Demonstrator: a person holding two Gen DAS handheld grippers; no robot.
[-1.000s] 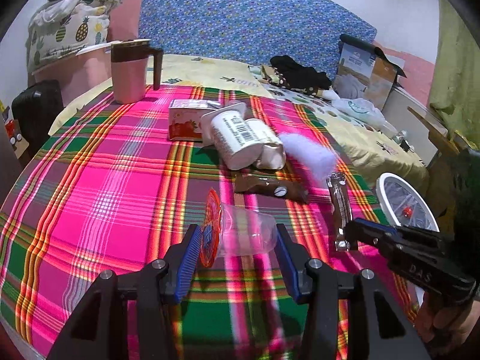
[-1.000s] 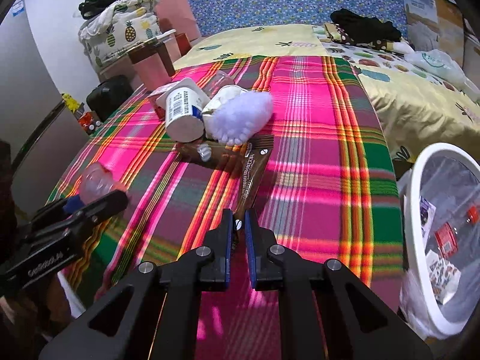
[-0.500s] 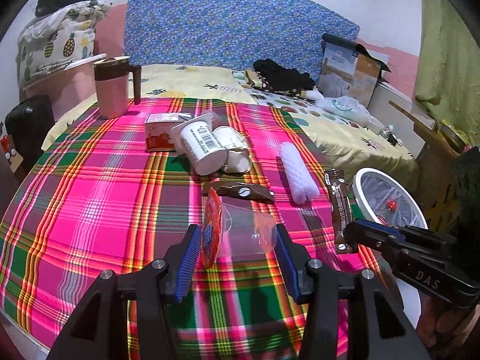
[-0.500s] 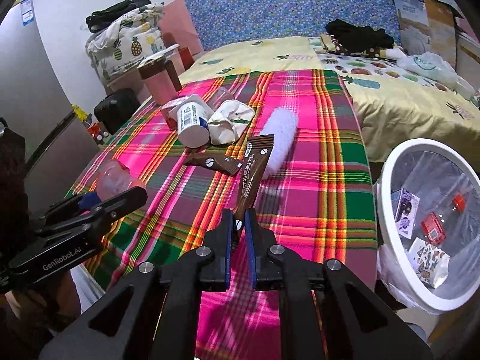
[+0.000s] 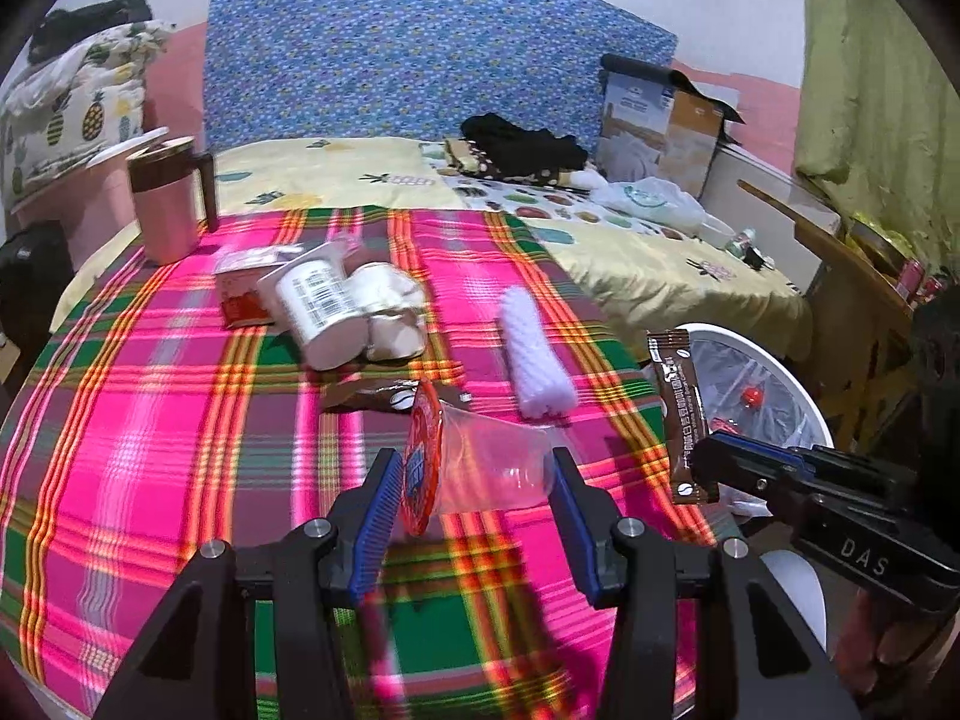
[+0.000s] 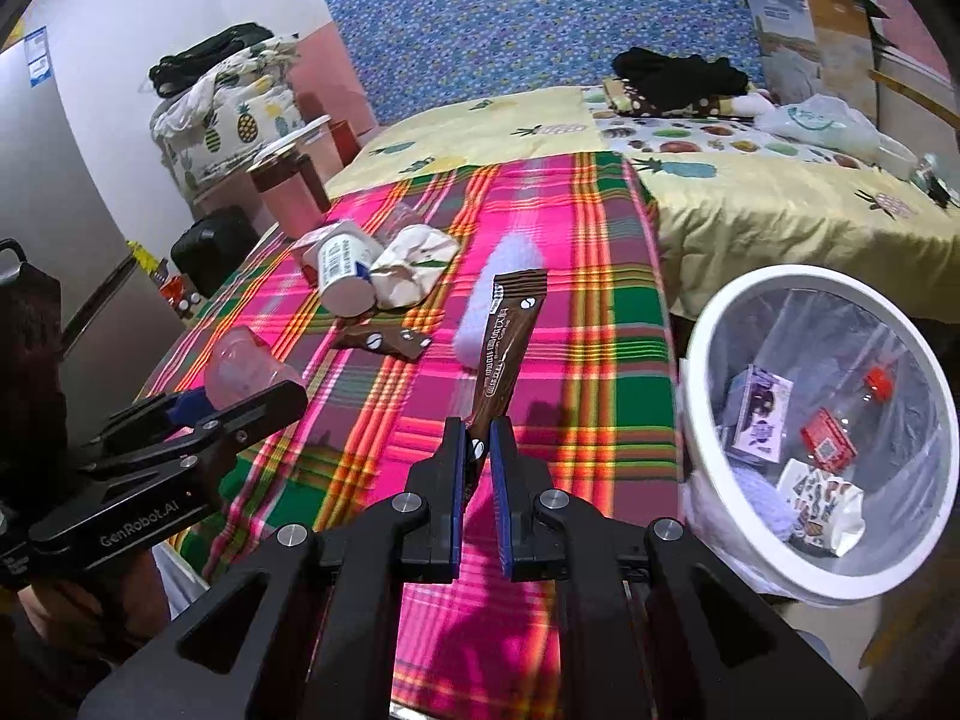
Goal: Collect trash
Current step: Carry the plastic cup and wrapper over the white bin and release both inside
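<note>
Trash in both hands: the left gripper (image 5: 474, 501) is clamped on a clear plastic cup (image 5: 480, 465) lying sideways with its red lid at 9 o'clock, while the right gripper (image 6: 477, 459) is pinched together on a brown coffee sachet (image 6: 507, 348) — held above the plaid tablecloth (image 6: 576, 360). At 3 o'clock sits a white bin (image 6: 699, 360). Farther off, at 11 o'clock, lies a white bottle (image 6: 345, 267).
</note>
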